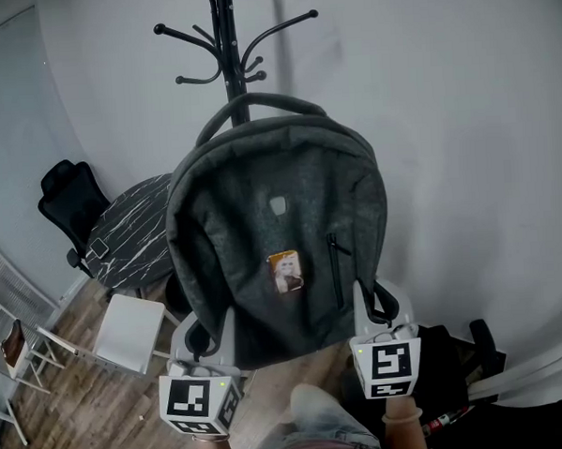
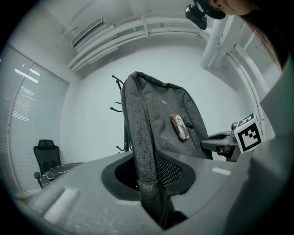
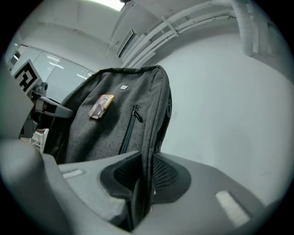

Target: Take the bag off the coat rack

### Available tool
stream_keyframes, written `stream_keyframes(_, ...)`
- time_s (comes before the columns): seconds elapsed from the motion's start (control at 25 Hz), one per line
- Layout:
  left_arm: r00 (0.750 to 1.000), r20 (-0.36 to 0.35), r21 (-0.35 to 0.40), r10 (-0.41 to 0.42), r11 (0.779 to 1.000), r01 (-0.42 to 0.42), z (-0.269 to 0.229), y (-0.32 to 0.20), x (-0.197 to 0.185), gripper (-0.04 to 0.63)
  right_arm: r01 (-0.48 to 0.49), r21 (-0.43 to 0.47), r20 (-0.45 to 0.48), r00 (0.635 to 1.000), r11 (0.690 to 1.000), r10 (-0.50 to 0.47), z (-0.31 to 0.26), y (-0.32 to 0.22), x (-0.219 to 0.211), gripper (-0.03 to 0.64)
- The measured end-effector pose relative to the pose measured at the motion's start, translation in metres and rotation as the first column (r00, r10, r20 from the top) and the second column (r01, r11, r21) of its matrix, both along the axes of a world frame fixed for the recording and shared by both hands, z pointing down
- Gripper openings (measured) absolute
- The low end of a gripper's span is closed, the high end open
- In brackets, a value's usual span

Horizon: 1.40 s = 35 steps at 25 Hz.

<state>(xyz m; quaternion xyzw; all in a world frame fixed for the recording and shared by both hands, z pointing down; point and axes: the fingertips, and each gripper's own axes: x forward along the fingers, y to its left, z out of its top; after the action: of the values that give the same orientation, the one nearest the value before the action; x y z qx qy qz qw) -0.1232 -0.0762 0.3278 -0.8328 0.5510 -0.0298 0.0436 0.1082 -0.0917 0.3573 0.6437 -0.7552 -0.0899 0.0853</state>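
A dark grey backpack (image 1: 281,228) hangs upright in front of the black coat rack (image 1: 225,43), with a small yellow picture tag (image 1: 285,270) on its front. Its top handle (image 1: 256,103) lies against the rack's pole; whether it rests on a hook I cannot tell. My left gripper (image 1: 204,331) is shut on the bag's lower left edge, and the grey fabric (image 2: 154,193) is pinched between the jaws. My right gripper (image 1: 377,308) is shut on the lower right edge, where the side seam (image 3: 142,193) is clamped. Both grippers point level at the bag.
A round black marble table (image 1: 136,236) and a black office chair (image 1: 68,197) stand to the left, with a white chair (image 1: 127,332) nearer. Dark items (image 1: 457,360) lie on the floor at the right. A white wall is just behind the rack.
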Motion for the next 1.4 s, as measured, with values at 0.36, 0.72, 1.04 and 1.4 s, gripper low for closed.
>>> stream_keyframes(0.36, 1.000, -0.005, -0.011, -0.002, 1.000, 0.002, 0.000, 0.001, 0.001, 0.088, 0.001, -0.008, -0.002, 1.000, 1.000, -0.001, 0.000, 0.000, 0.000, 0.057)
stream_keyframes(0.72, 1.000, -0.019, -0.014, -0.006, 1.000, 0.005, 0.000, 0.004, 0.003, 0.089, 0.007, -0.007, -0.014, 1.000, 1.000, -0.007, -0.003, 0.003, 0.002, 0.057)
stream_keyframes(1.04, 1.000, -0.017, -0.025, 0.000, 1.000, 0.000, -0.001, 0.005, 0.003, 0.089, 0.006, -0.018, -0.014, 1.000, 1.000, -0.006, -0.004, 0.007, 0.003, 0.057)
stream_keyframes(1.4, 1.000, -0.011, -0.032, -0.003, 0.999, 0.003, -0.002, 0.010, 0.004, 0.089, 0.006, -0.033, -0.015, 1.000, 0.999, -0.007, -0.004, 0.011, 0.003, 0.057)
